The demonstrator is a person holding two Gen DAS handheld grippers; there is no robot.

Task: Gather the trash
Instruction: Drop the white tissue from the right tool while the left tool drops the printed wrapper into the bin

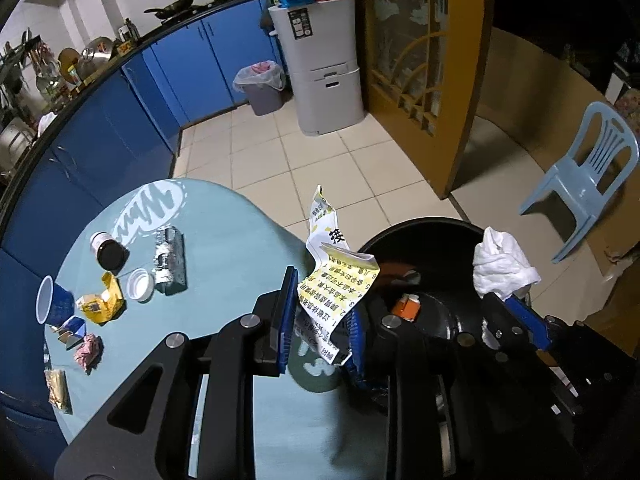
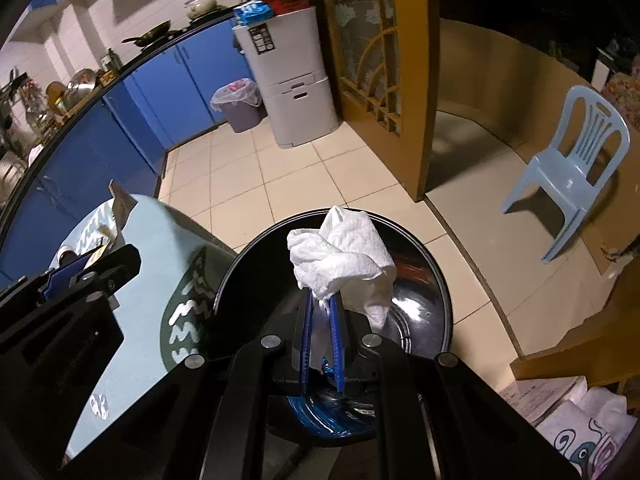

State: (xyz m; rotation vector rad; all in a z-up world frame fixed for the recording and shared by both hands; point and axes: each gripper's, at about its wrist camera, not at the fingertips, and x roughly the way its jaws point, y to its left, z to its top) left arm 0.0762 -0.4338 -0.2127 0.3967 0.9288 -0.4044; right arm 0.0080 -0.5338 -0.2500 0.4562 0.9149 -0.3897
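Left gripper (image 1: 320,300): jaws narrowly parted, pinching a crumpled yellow-and-white wrapper (image 1: 334,276) printed with numbered lines of Chinese text, held at the right edge of the round table (image 1: 224,248), beside the bin's rim.

Right gripper (image 2: 322,308): blue pads pressed together on a wad of white paper towel (image 2: 344,260), held over the open black bin (image 2: 420,280). An orange carton (image 1: 406,306) lies inside the bin.

Table, left edge: blue paper cup (image 1: 52,300), yellow packet (image 1: 102,300), pink crumpled tissue (image 1: 89,352), gold wrapper (image 1: 58,390).

Table, toward the far edge: dark jar (image 1: 108,250), white lid (image 1: 140,284), silver foil packet (image 1: 170,260). Their labels are too small to read.
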